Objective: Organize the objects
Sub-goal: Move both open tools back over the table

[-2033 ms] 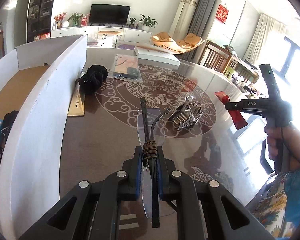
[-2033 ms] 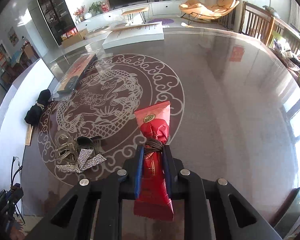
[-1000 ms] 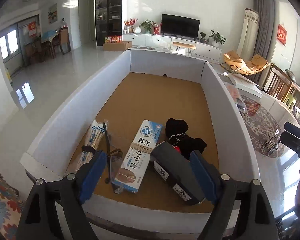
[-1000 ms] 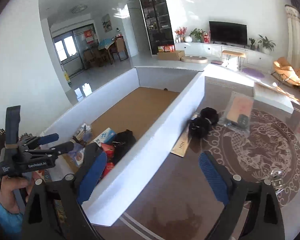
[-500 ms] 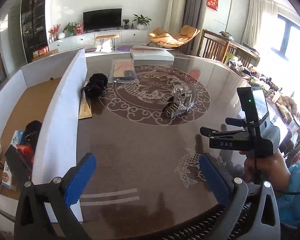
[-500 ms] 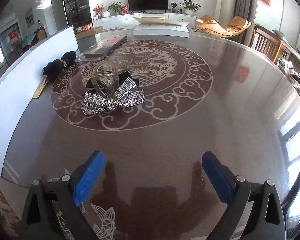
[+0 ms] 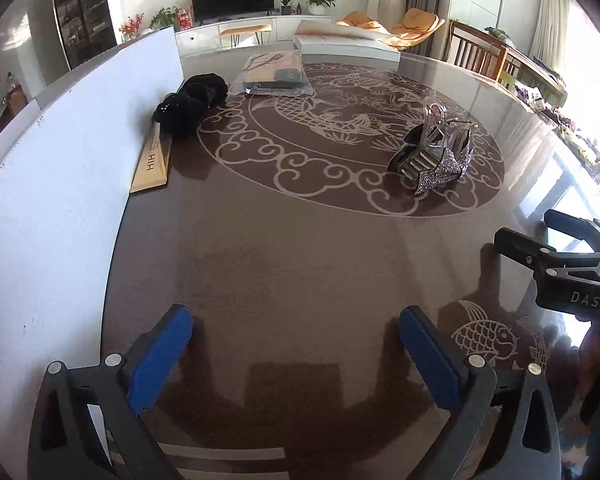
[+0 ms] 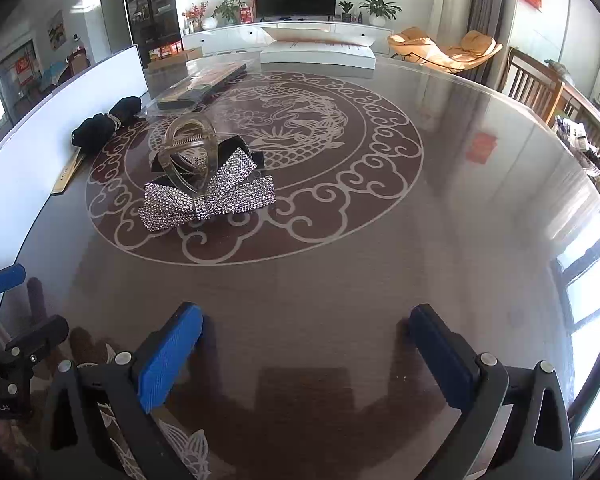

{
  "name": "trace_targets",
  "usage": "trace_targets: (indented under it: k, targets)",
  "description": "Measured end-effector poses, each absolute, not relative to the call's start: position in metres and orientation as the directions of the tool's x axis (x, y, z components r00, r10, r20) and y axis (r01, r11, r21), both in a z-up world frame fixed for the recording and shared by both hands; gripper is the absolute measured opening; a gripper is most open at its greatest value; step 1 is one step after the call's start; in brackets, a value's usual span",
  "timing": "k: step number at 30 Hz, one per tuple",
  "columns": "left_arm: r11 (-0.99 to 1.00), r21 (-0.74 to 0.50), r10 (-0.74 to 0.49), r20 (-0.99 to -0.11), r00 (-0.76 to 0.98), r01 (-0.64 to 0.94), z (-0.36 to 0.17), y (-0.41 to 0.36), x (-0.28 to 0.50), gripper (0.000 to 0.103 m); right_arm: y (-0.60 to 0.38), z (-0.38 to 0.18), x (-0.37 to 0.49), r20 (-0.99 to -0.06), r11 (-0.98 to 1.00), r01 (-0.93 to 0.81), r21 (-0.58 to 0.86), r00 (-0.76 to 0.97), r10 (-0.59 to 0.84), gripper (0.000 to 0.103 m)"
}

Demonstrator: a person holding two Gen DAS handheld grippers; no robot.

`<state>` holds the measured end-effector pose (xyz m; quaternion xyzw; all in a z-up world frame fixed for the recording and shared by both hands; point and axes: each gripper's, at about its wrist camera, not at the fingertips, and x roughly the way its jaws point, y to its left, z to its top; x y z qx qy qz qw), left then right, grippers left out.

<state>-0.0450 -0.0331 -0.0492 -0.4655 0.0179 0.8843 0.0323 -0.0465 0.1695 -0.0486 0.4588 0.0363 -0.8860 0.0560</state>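
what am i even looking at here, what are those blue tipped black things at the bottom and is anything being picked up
No robot here: a person holds a hand-held two-finger gripper in each hand, each with a fisheye camera looking along its fingers. One picture is from the left gripper, the other from the right gripper; the blue parts are its finger pads. Both are empty; the left is wide open, the right just finishing opening. On the patterned table lie a rhinestone bow with a clear hair claw on it, a black bundle, a flat wooden strip and a bagged item, beside a white box wall.
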Motion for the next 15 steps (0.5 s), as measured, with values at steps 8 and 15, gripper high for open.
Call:
trace_targets:
  k: [8, 15]
  targets:
    - [-0.998, 0.005, 0.031, -0.812, -0.583, -0.06, -0.0511, -0.0328, -0.0481, 0.103, 0.1701, -0.0486, -0.0462, -0.817, -0.991, 0.132, -0.013, -0.573, -0.066, 0.103]
    - [-0.998, 0.005, 0.031, -0.807, -0.59, -0.058, -0.0507, -0.0324, -0.047, 0.103, 0.1704, -0.0486, -0.0462, -0.817, -0.991, 0.133, -0.013, -0.573, -0.066, 0.103]
